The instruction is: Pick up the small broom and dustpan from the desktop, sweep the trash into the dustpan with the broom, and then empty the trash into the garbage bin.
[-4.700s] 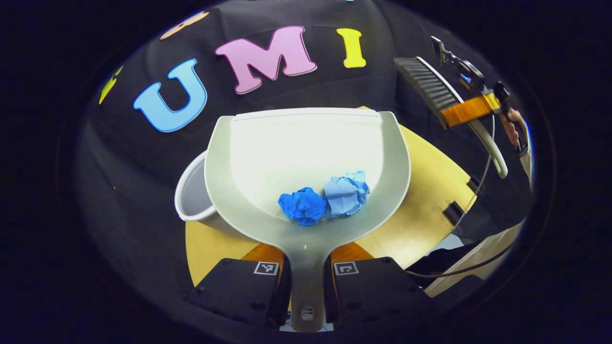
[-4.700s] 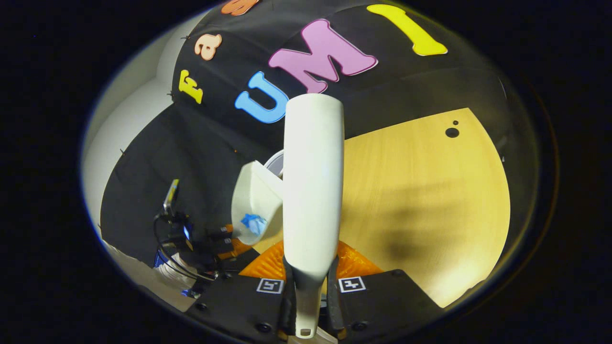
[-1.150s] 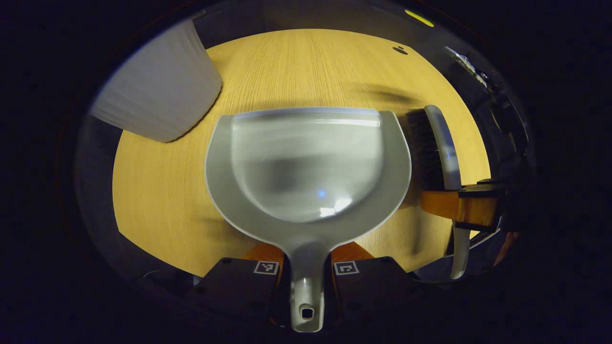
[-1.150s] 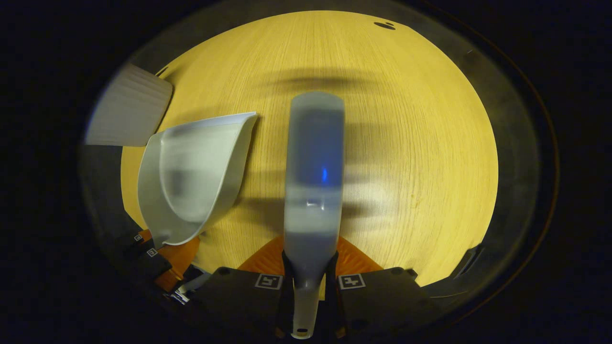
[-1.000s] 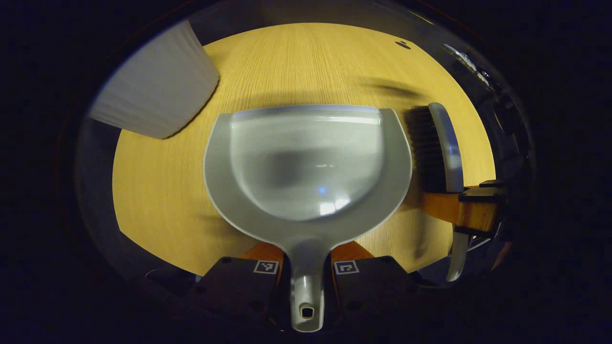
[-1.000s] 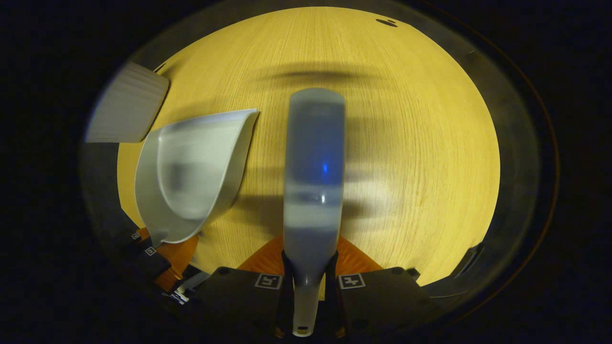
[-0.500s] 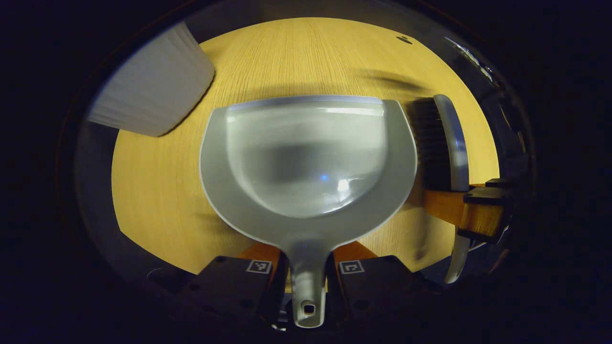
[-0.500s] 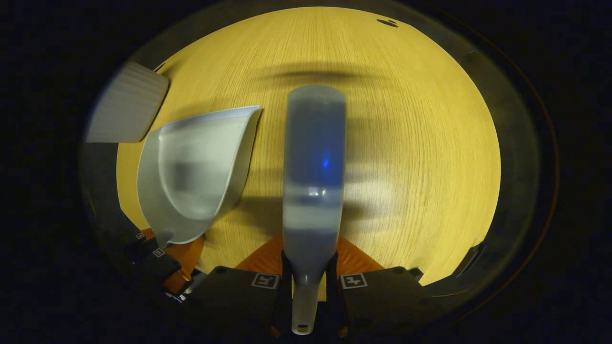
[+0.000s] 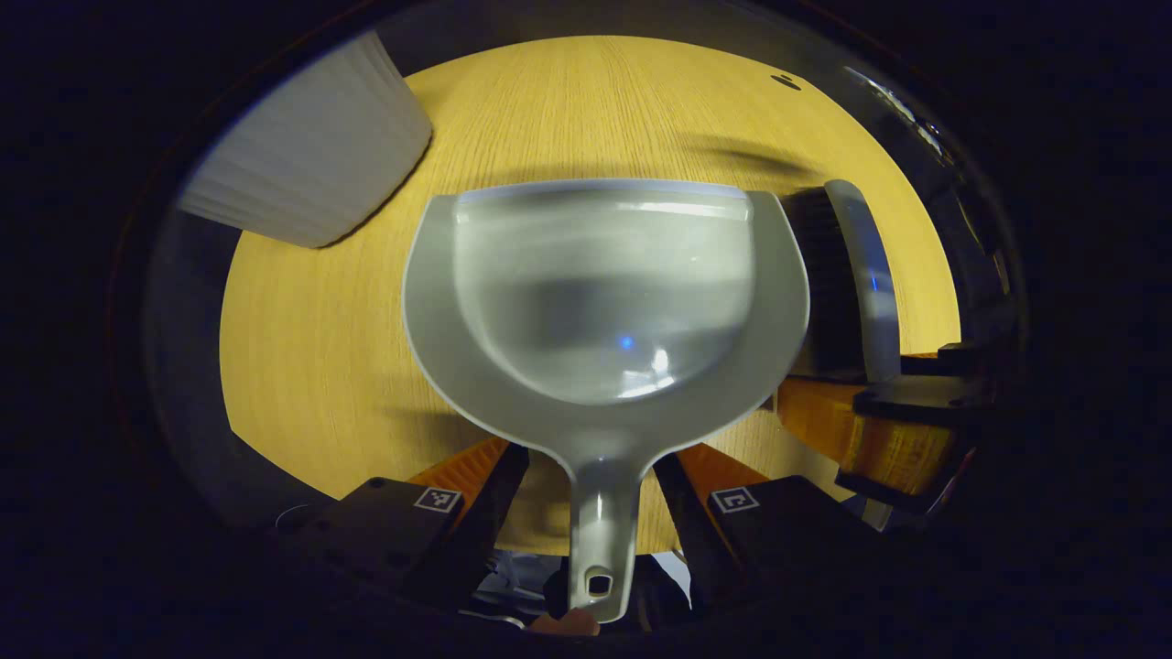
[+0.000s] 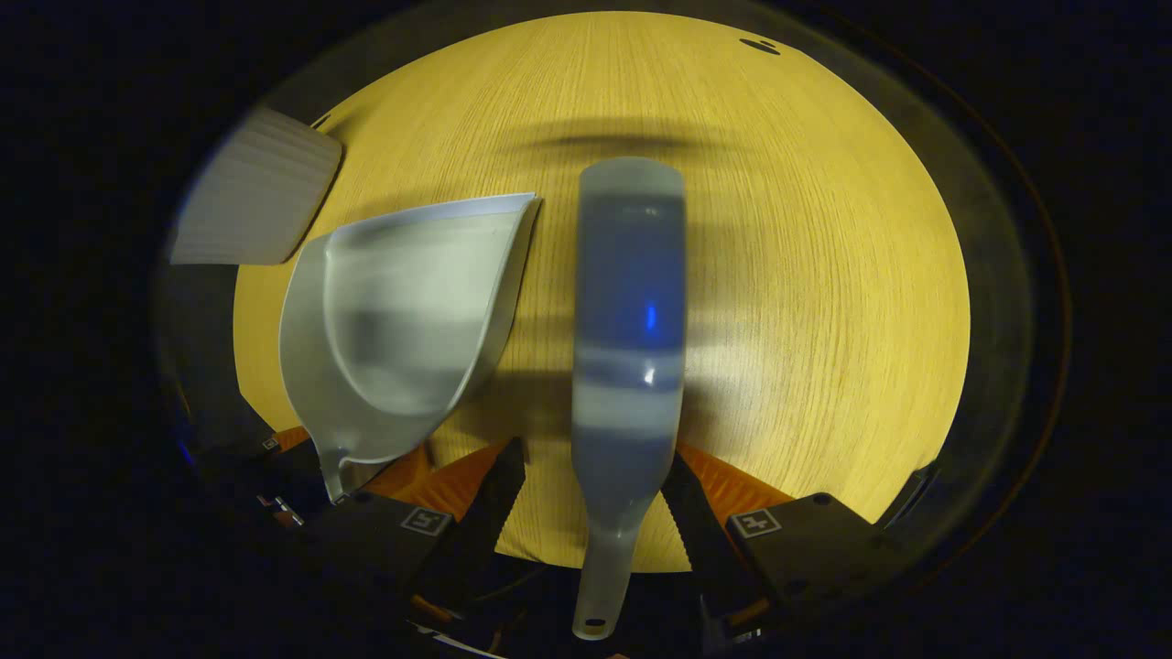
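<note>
Both jaws stand spread: the left gripper [image 9: 586, 499] around the empty dustpan [image 9: 604, 293] handle, the right gripper [image 10: 595, 513] around the broom [image 10: 630, 302]. Withdrawing carelessly could knock either tool across the desktop [image 10: 806, 229].

The left gripper [image 9: 591, 456], in the left gripper view, has two flat-topped blocks [image 9: 385, 522] at its base. Each carries a small square black-and-white marker [image 9: 437, 499] near its inner corner and a round screw head [image 9: 375, 482] (faint in the dim light), and wedge-shaped fingers [image 9: 467, 462] with fine ribbing run forward from them. The right gripper [image 10: 593, 456], in the right gripper view, is built alike, with the same square markers, a screw head and ribbed wedges.
</note>
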